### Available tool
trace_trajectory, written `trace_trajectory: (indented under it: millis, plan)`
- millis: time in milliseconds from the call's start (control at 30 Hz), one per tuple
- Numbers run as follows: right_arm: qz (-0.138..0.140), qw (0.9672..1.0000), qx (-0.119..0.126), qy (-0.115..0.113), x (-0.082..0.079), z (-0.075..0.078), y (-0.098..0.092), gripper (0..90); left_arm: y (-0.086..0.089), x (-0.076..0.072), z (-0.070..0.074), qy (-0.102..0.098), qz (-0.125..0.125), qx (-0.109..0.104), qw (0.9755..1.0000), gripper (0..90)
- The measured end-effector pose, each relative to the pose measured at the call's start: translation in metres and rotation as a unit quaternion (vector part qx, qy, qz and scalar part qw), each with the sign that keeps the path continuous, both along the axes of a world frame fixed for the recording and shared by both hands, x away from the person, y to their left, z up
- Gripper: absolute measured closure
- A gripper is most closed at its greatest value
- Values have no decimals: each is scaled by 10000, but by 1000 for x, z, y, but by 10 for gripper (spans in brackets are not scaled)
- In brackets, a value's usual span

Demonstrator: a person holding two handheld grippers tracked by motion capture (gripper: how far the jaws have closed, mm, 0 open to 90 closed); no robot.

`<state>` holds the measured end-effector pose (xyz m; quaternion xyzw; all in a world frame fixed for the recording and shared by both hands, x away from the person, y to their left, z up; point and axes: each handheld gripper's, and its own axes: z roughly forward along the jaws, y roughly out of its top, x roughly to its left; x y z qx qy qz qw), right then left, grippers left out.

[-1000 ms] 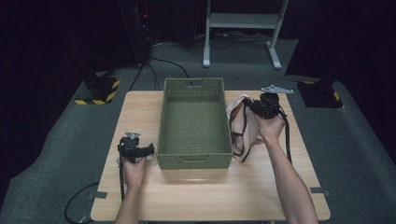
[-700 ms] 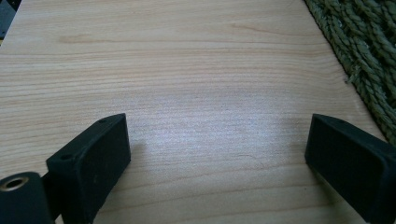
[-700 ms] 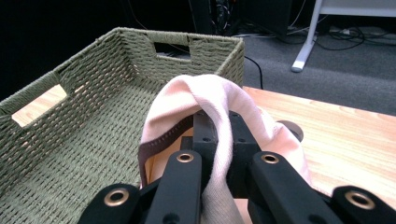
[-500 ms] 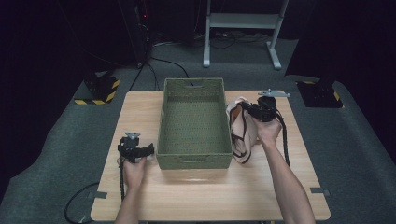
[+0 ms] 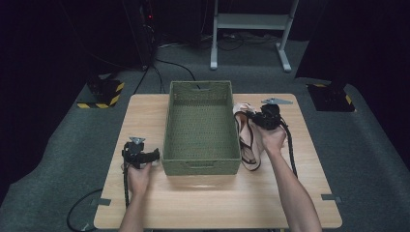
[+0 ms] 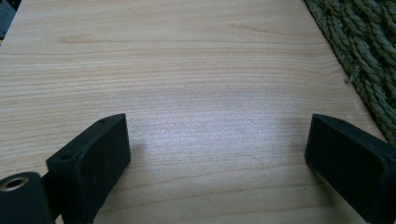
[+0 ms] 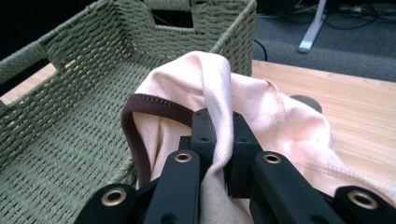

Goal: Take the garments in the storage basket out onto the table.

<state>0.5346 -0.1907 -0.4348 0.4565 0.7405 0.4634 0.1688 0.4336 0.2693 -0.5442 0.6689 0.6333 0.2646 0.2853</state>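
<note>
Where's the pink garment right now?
The pink garment is pinched in the right gripper, draped by the green basket at its right wall, partly on the table.

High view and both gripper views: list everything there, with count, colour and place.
woven basket: one, green, empty, middle of the table
garment: one, pale pink with dark brown trim, right of the basket, draped at its rim
table: one, light wood
white frame: one, on the floor beyond the table
left gripper: black, open over bare tabletop beside the basket
right gripper: black, fingers shut on the garment
</note>
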Motion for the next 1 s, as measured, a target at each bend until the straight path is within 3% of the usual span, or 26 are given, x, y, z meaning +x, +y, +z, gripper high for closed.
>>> trace_trajectory:
  millis: [367,467,667,833,1000]
  plan:
    - [43,9999,-87,110,2,-5,5,797,0,0,0,0,0,1,10000,70]
    - [53,9998,-98,150,3,-6,6,737,0,0,0,0,0,0,10000,70]
    - [-20,9997,-117,236,5,-5,5,485,0,0,0,-1,0,0,10000,70]
    - [-57,9996,-142,257,5,-5,5,344,0,0,0,0,-1,0,10000,70]
    - [-111,9996,-182,183,4,-2,4,263,0,0,0,0,-1,-1,10000,70]
